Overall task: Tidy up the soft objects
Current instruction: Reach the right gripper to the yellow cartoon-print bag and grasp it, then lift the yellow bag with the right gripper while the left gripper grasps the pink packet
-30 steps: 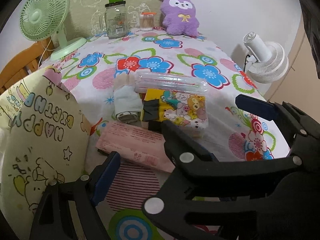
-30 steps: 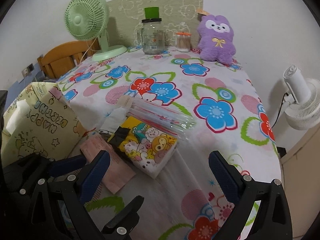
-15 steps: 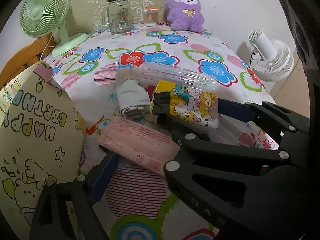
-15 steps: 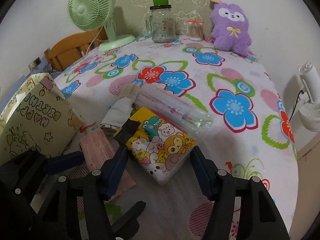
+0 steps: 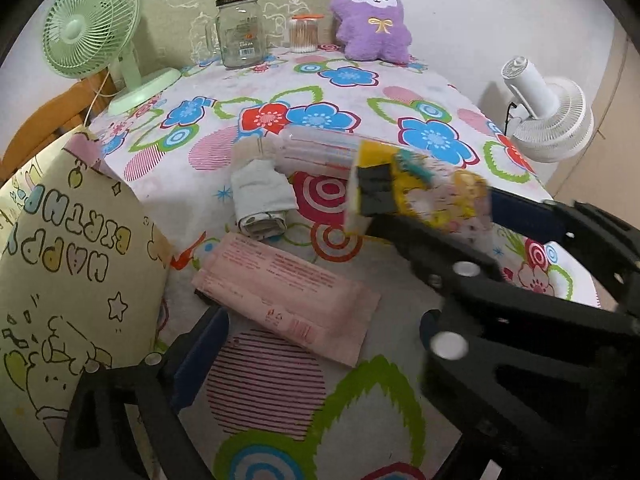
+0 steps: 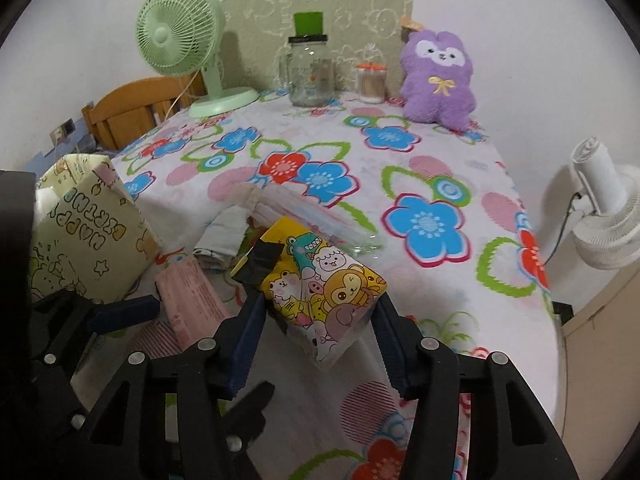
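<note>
My right gripper (image 6: 316, 320) has its jaws closing, and both blue pads press the sides of a yellow cartoon-print tissue pack (image 6: 320, 280). In the left wrist view that pack (image 5: 420, 196) hangs tilted and blurred above the cloth. My left gripper (image 5: 312, 344) is open and its jaws are opening, with nothing pressed between them. A flat pink pack (image 5: 288, 296) lies just ahead of it. A rolled white cloth (image 5: 260, 204) and a clear plastic sleeve (image 5: 320, 152) lie further back. A "Happy Birthday" gift bag (image 5: 68, 260) stands open at the left.
At the table's back stand a purple plush (image 6: 436, 76), a glass jar (image 6: 310, 76), a small swab jar (image 6: 370, 84) and a green fan (image 6: 180, 36). A white fan (image 6: 600, 216) sits beyond the right table edge. A wooden chair (image 6: 136, 112) is behind the left side.
The right jaws narrowed from wide open onto the tissue pack, and the pack rose off the cloth. The left gripper stayed in place.
</note>
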Available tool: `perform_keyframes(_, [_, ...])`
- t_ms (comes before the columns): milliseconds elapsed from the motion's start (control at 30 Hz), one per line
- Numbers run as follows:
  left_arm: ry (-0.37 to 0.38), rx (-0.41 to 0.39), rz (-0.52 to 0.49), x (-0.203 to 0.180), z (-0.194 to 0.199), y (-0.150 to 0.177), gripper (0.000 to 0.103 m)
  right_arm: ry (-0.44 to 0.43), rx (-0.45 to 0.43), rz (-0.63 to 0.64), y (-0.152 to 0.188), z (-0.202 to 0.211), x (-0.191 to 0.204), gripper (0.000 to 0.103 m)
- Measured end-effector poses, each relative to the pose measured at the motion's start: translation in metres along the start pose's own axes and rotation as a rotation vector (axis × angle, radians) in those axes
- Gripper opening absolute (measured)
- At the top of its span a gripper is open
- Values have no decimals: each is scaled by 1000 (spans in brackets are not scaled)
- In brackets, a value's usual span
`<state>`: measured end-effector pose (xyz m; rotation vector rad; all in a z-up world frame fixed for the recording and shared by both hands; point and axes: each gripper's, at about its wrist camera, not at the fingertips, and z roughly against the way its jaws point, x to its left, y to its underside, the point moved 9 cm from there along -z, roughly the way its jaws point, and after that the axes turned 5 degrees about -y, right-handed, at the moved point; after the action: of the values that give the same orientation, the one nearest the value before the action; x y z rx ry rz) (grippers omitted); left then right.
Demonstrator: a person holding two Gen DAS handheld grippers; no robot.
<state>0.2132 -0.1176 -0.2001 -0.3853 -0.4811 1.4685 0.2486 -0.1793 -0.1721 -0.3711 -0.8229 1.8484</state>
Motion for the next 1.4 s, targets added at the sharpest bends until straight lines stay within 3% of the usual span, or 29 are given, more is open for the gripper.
perform_keyframes(300, [-17,-7,-6,-1,-2,-5,98,13,-8,-46,1,6,-14,56])
perform_keyframes(667, [12,-5,-14,0,9,8,98,-54,76,29,7,-16,12,56])
perform_keyframes(1167, [49,-15,-52,-3,28,35,98,-110,93,28,33,4,35,56])
perform_keyframes(1400, [30,-10,-37,-1,26,32,98,-47,53,13,32,16,28,56])
